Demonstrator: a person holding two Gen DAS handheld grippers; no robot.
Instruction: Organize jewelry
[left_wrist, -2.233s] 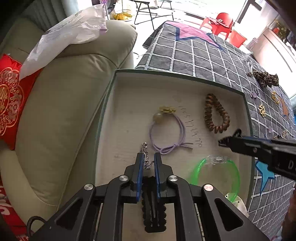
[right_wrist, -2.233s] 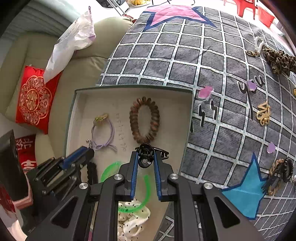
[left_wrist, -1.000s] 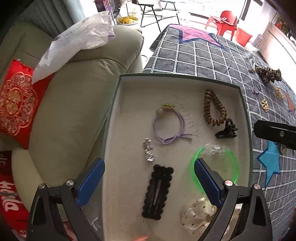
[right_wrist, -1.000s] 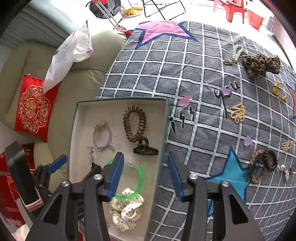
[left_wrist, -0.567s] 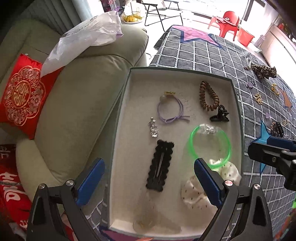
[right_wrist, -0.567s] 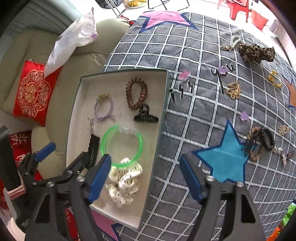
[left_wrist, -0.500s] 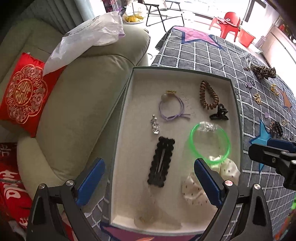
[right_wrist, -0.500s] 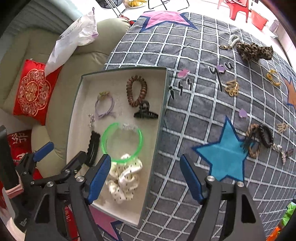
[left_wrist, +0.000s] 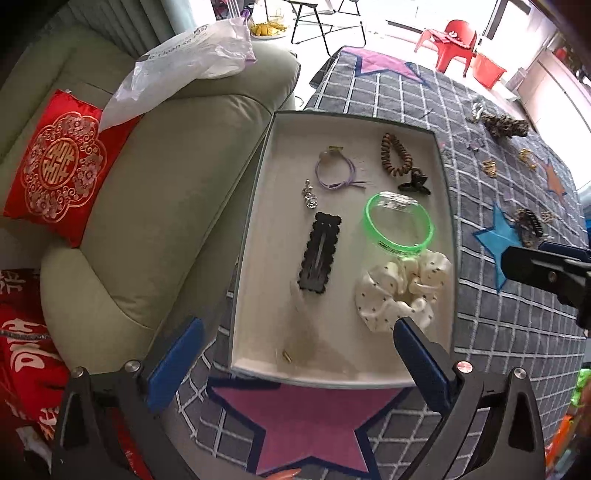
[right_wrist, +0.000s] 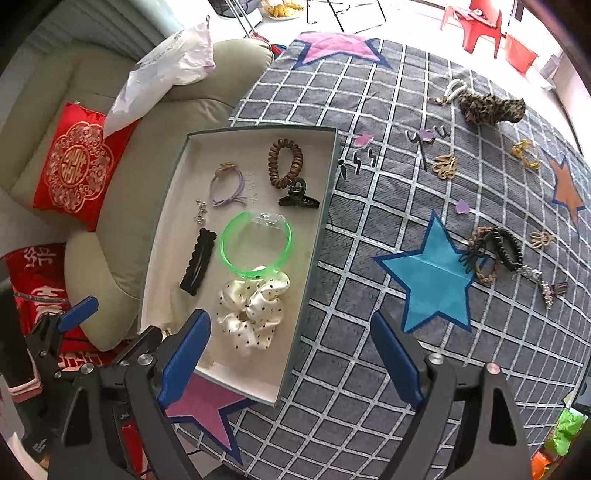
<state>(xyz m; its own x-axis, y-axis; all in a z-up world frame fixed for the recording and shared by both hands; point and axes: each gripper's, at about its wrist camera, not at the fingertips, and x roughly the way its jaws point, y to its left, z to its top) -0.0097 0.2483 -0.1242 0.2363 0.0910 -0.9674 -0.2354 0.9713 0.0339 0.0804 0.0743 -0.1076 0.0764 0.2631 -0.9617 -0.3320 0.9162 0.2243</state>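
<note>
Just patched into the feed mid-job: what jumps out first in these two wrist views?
The neon green bangle in the middle of the white tray, above the polka-dot scrunchie. Then the blue star on the grey grid blanket, with hair ties and clips scattered to its right. Both grippers, left and right, hang empty, the right's jaws opening.

Both claws emptied; black clip (right_wrist: 298, 195) boxed

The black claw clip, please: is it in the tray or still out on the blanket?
In the tray: the black claw clip lies on its pale floor beside the brown coil tie.
</note>
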